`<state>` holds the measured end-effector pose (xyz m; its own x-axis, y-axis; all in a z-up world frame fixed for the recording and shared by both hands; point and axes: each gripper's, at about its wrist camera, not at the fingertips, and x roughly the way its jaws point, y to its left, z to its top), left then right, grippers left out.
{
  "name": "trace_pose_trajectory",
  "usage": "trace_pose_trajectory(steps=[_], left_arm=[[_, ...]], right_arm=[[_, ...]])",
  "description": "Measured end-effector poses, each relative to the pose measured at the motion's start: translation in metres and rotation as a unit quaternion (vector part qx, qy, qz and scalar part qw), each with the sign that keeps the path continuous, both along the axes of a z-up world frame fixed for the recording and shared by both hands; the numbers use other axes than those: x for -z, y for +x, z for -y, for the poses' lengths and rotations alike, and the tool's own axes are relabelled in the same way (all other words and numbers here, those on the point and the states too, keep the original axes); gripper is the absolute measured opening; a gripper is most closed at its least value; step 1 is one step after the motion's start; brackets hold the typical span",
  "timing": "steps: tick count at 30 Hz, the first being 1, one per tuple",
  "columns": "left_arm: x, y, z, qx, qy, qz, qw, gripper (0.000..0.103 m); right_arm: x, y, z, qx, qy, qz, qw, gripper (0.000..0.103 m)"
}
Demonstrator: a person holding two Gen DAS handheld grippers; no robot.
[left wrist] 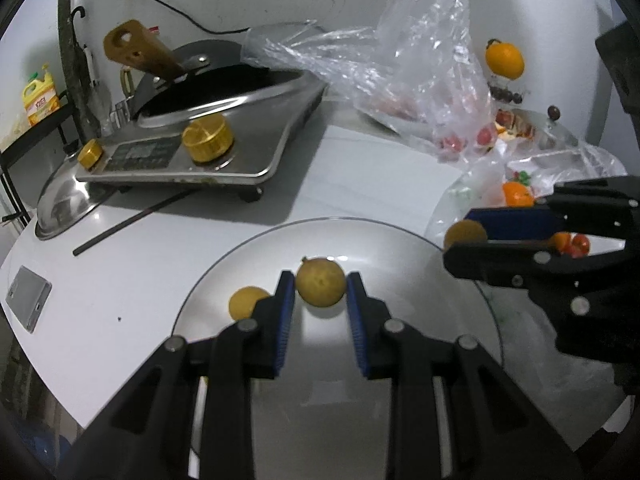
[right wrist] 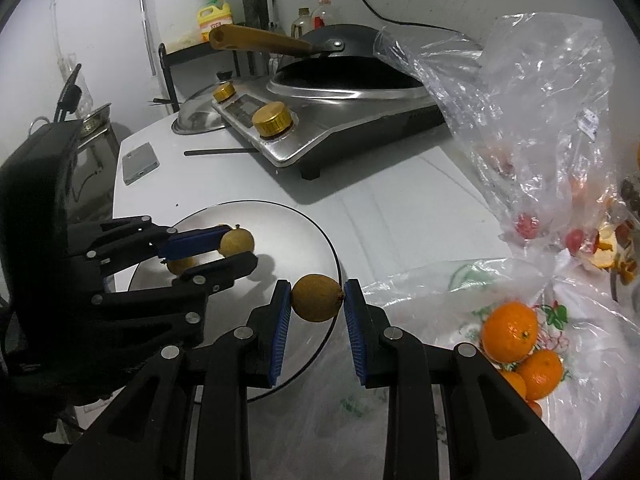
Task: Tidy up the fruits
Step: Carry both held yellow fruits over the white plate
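Observation:
My left gripper (left wrist: 321,286) is shut on a small tan longan (left wrist: 320,283) above the round metal plate (left wrist: 400,248). A second longan (left wrist: 245,302) lies on the plate just left of the left finger. My right gripper (right wrist: 316,298) is shut on another longan (right wrist: 316,298), hanging over the plate's right rim (right wrist: 336,256). In the left wrist view the right gripper (left wrist: 466,240) comes in from the right with its longan (left wrist: 464,234). In the right wrist view the left gripper (right wrist: 240,246) holds its longan (right wrist: 238,241) over the plate.
An induction cooker (left wrist: 192,152) with a black wok (right wrist: 348,62) stands behind the plate. Clear plastic bags (left wrist: 420,64) with red fruit lie at the right. Oranges (right wrist: 510,330) sit on a flowered bag. A phone (right wrist: 140,162) and a dark stick (left wrist: 132,220) lie on the white counter.

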<state>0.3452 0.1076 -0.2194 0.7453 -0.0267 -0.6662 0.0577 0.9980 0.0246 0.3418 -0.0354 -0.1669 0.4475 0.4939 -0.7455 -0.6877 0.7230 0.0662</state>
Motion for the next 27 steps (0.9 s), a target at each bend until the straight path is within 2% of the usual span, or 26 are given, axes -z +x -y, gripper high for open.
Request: trace_pose_trajectory(steps=[5, 10, 17, 27], left_arm=[[0.002, 0.009, 0.003, -0.003, 0.013, 0.000, 0.9999, 0.027], [0.006, 0.020, 0.000, -0.011, 0.013, -0.036, 0.9992, 0.027], [-0.001, 0.024, 0.015, 0.026, 0.056, -0.047, 0.9970, 0.027], [0.003, 0.040, 0.018, 0.033, 0.085, -0.078, 0.9928, 0.028]], right_arm=[[0.003, 0.010, -0.001, -0.003, 0.006, -0.003, 1.000, 0.029], [0.006, 0.015, 0.001, -0.003, 0.012, -0.008, 1.000, 0.029], [0.005, 0.015, 0.003, -0.004, 0.020, -0.007, 1.000, 0.029], [0.000, 0.016, 0.010, -0.001, 0.037, -0.005, 0.999, 0.029]])
